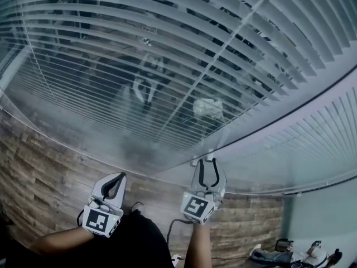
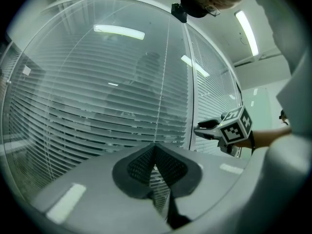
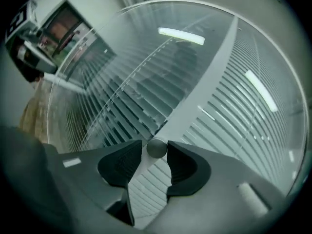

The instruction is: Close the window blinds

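The task is judged unfinished. The blinds (image 1: pixel 167 66) are seen behind the glass of the left pane with dark gaps between the slats, so they are not yet shut. The slats in the pane beyond the frame post (image 1: pixel 268 113) look paler and more nearly closed. A small round knob (image 3: pixel 156 148) at that post is framed between the jaws of the right gripper (image 1: pixel 207 171). These jaws are held apart, with a sliver of gap on one side, so no firm grip is shown. The left gripper (image 1: pixel 114 184) is held below the window's lower edge, jaws together on nothing. The knob probably has to be gripped and worked until the gaps vanish.
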Demonstrator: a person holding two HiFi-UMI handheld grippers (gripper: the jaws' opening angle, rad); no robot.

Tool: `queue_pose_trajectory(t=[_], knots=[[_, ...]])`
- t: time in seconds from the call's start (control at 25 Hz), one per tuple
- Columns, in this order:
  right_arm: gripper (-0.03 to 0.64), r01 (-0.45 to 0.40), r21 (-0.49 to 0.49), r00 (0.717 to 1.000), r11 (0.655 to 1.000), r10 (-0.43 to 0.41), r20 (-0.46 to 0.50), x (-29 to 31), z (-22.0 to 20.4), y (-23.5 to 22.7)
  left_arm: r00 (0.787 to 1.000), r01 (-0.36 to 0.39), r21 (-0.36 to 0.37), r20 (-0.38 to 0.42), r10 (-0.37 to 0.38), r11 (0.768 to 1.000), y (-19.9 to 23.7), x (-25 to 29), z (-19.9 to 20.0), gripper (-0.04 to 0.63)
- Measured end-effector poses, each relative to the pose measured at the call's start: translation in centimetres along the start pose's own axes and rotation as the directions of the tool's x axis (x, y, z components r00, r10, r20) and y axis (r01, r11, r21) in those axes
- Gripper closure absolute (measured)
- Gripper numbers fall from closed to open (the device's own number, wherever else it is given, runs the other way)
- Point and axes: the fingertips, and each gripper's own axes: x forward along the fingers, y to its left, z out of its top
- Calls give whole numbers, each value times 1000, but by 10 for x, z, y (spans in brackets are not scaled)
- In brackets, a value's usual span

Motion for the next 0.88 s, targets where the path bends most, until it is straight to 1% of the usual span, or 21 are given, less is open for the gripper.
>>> queue_pose_trajectory(t=[0.04,0.08,0.12,0.16,0.2,0.24,0.28,0.32,0.36,0.4,0.44,0.48,0.52,0.6,0.64,0.68,0.72,0.76,0.8,0.84,0.88], knots=[[453,22,-43,1000,999,-23,-13,2,0,-3,1000,1,3,-2,-1,1000,-2,2,1,594],[477,41,-74,999,996,-43,-19,4,0,-6,1000,1,7,-3,-1,1000,-3,4,2,594],[486,54,-88,998,995,-56,-19,4,0,-8,1000,1,9,-4,-1,1000,-4,4,2,594],[486,59,-80,998,995,-61,-14,5,0,-8,1000,3,10,-4,-3,1000,-5,4,2,594],[488,57,-44,998,997,-57,-6,5,-1,-8,1000,5,10,-5,-5,1000,-6,4,2,594],[489,46,20,999,999,-46,6,4,-3,-9,1000,6,11,-6,-6,1000,-6,4,1,594],[489,26,116,999,993,-29,22,4,-4,-10,1000,6,11,-8,-6,1000,-6,4,2,594],[489,-1,235,999,972,-9,40,3,-3,-12,1000,5,10,-9,-5,1000,-6,4,3,594],[489,-30,359,998,933,11,56,2,-3,-15,1000,3,10,-7,-3,1000,-6,4,5,594],[489,-57,473,997,879,26,71,2,-3,-18,1000,3,8,-6,-3,1000,-6,4,7,594],[489,-79,574,996,815,36,86,2,-2,-21,1000,4,7,-6,-4,1000,-6,4,8,594],[489,-97,662,994,743,39,101,2,-2,-23,1000,4,6,-5,-4,1000,-7,4,9,594],[489,-113,740,992,664,38,117,2,-3,-25,1000,4,7,-2,-4,1000,-7,5,11,594],[489,-141,857,989,495,27,147,2,-4,-28,1000,5,11,4,-5,1000,-8,6,14,594],[489,-153,894,987,422,21,159,2,-5,-29,1000,6,11,5,-6,1000,-8,6,14,594],[489,-163,916,986,368,17,169,2,-5,-29,1000,6,8,1,-6,1000,-8,6,13,594],[489,-171,927,984,334,16,176,3,-6,-29,1000,4,5,-3,-4,1000,-7,6,11,594],[489,-177,931,983,320,16,181,3,-6,-29,1000,3,3,-5,-3,1000,-6,5,11,594],[488,-180,929,983,323,20,183,3,-6,-28,1000,4,4,-3,-4,1000,-6,5,11,594],[486,-177,921,984,347,26,179,3,-6,-28,1000,6,5,0,-6,1000,-6,5,12,594],[485,-167,903,985,396,34,167,3,-6,-28,1000,6,7,3,-6,1000,-6,5,13,594]])
